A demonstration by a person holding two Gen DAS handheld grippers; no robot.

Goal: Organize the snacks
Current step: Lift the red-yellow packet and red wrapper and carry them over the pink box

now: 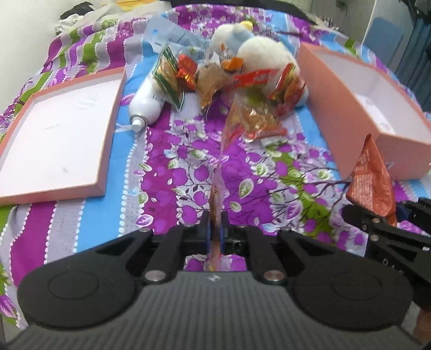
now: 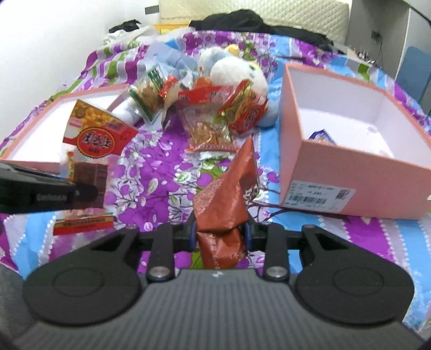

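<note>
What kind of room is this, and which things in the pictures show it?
Probably a bedroom: the snacks lie on a floral bedsheet, a plush toy sits behind them, and dark clothes are piled near the wall. An open pink box rests on the sheet.

Each camera is sitting just behind its own gripper, looking forward and slightly down along the fingers over a flowered bedspread (image 1: 188,172). The left wrist view is facing the snack pile (image 1: 242,88) head-on from near, with the shallow lid (image 1: 56,129) at its left and the pink box (image 1: 363,107) at its right. The right wrist view is facing the same way from a little further right, taking in the same snack pile (image 2: 210,113), lid (image 2: 32,140) and box (image 2: 350,161). Each view is also catching the other gripper at its edge: the right gripper (image 1: 382,215) and the left gripper (image 2: 89,192).
</note>
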